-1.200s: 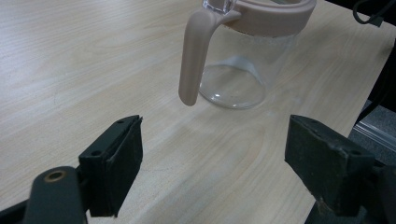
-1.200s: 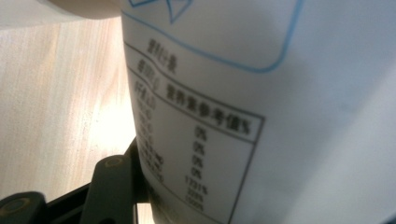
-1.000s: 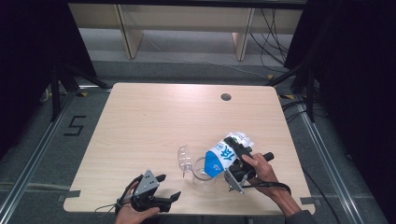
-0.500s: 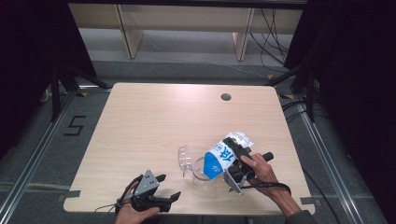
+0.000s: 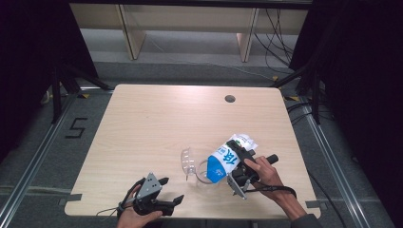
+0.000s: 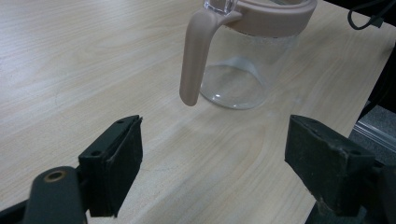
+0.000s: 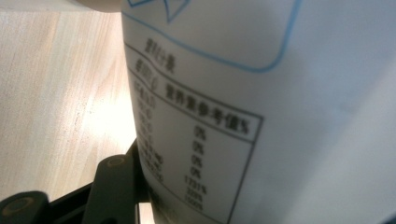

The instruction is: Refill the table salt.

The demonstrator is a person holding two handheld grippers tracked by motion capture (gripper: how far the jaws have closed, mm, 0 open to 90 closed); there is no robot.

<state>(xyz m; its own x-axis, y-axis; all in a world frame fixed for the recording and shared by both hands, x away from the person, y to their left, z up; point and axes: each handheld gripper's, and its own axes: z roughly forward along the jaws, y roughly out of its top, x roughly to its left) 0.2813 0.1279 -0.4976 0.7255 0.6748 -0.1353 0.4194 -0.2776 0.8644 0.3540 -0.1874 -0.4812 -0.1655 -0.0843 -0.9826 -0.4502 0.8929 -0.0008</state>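
Observation:
A blue and white pouch (image 5: pixel 222 162) with printed text hangs tilted, its blue end down over a clear jug (image 5: pixel 198 170). My right gripper (image 5: pixel 236 156) is shut on the pouch, held by a hand at the front right. In the right gripper view the pouch (image 7: pixel 261 107) fills most of the picture, and one black finger (image 7: pixel 116 182) presses its side. The jug (image 6: pixel 233 70) has a beige lid ring and handle (image 6: pixel 194 56) and looks empty. My left gripper (image 5: pixel 172 190) rests open near the table's front edge, left of the jug, with nothing between its pads (image 6: pixel 119 158).
The wooden table (image 5: pixel 157 123) has a round cable hole (image 5: pixel 230 99) near its far edge. Behind the table stands pale shelving (image 5: pixel 190 28). Dark frames and cables flank both sides.

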